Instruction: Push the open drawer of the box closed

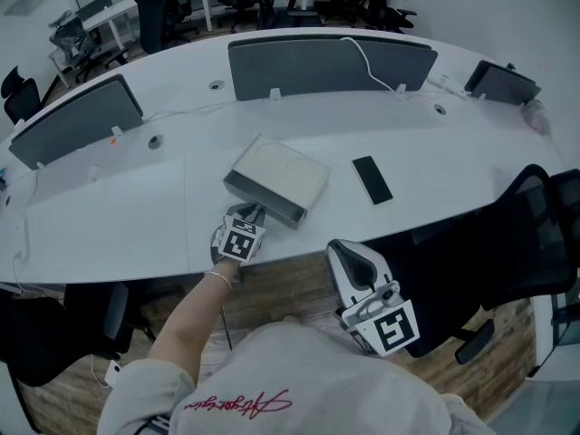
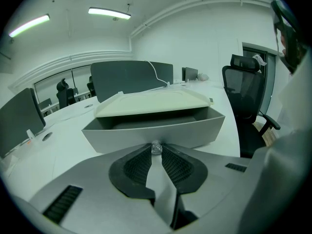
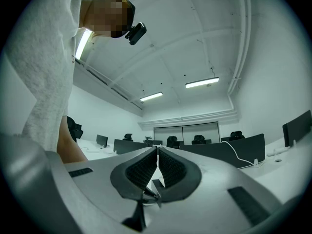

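A flat grey box [image 1: 279, 172] with a pale lid lies on the white table [image 1: 136, 216], near its front edge. Its drawer [image 2: 156, 130] is pulled out toward me. The drawer's front wall carries a small clear knob [image 2: 156, 147]. My left gripper [image 1: 252, 214] is at that front wall, its jaws pinched on the knob [image 2: 156, 148]. My right gripper [image 1: 343, 250] hangs off the table's edge, over the floor, pointing up and away. Its fingertips [image 3: 157, 149] touch, with nothing between them.
A black phone [image 1: 372, 179] lies on the table right of the box. Grey divider screens [image 1: 326, 64] and a white cable stand behind it. A black office chair [image 1: 521, 234] sits at the right, close to my right gripper.
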### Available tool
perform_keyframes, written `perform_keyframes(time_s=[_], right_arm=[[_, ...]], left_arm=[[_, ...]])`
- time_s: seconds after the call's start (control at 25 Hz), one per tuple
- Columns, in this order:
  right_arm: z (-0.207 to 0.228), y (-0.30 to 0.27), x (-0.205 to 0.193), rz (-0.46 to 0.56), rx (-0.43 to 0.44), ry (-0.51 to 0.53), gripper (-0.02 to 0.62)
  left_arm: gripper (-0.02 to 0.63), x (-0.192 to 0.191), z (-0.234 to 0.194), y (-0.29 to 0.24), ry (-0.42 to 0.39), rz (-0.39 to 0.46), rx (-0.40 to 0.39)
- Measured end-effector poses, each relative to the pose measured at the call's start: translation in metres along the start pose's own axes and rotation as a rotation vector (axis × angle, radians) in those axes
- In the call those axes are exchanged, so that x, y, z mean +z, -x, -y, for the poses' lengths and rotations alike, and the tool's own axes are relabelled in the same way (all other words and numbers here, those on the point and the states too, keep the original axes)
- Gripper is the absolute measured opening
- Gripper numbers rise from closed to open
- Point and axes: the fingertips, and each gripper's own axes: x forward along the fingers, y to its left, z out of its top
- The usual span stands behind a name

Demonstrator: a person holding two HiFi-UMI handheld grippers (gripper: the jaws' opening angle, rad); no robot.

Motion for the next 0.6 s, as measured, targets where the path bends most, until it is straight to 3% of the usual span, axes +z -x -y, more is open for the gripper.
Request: perform_keyframes(time_s=[0.6], right_arm=[[0.0065,-0.0013,-0.0004,0.005,-0.022,0.02,0.021]], left_arm=[[0.078,0.0062,-0.0002,-0.0084,-0.01,-0.007,-0.015]])
